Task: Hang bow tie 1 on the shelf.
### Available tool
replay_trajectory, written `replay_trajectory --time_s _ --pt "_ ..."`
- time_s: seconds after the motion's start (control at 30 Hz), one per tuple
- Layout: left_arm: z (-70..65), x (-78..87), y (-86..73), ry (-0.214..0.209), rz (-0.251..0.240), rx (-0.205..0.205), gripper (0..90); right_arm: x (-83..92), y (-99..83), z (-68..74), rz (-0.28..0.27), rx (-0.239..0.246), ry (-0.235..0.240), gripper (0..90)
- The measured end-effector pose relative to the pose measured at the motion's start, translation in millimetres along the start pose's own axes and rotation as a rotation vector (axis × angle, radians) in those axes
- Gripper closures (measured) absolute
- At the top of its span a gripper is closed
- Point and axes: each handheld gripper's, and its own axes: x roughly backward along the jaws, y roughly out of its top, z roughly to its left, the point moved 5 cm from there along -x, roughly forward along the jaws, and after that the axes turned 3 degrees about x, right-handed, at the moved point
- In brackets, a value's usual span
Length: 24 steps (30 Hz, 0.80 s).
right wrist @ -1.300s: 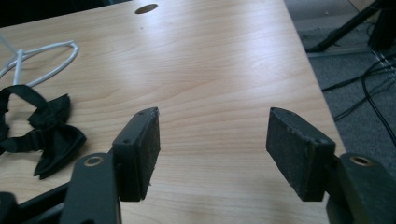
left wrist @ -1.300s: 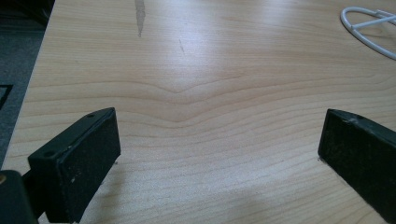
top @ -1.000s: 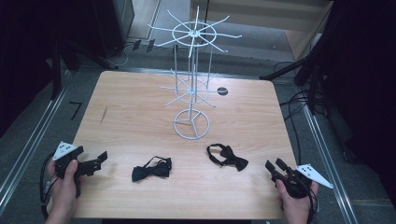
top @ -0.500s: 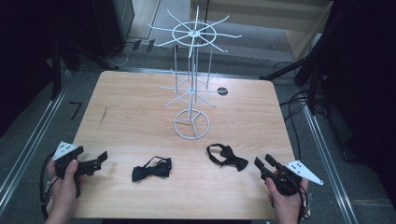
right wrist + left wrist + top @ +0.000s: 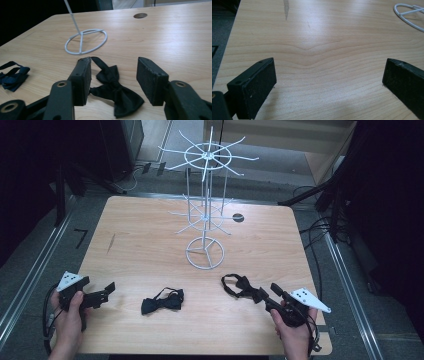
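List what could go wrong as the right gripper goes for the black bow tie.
The right gripper has just been opening; its fingers straddle the black bow tie without pressing. Closing may catch only the loose strap, so the tie dangles. Lifted, it might snag the wire stand nearby.

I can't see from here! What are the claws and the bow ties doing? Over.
Right claw open, just been opening, black bow tie between its jaws, not gripped. Left claw open over bare table. Nothing blocking.

I see a light wooden table with rounded corners and a dark round hole near its far edge. Around it lies grey floor with metal rails, cables and dark surroundings.
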Motion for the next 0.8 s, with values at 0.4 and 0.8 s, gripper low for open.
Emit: replay_trajectory --time_s 0.4,0.8 --pt "0.1 0.0 0.1 -0.001 -0.004 0.003 0.0 -23.4 3.3 33.0 0.051 0.056 0.047 29.9" --pt "0.1 0.1 0.0 0.0 -0.003 0.0 0.0 -39.4 5.6 56.6 0.072 0.096 0.082 27.5"
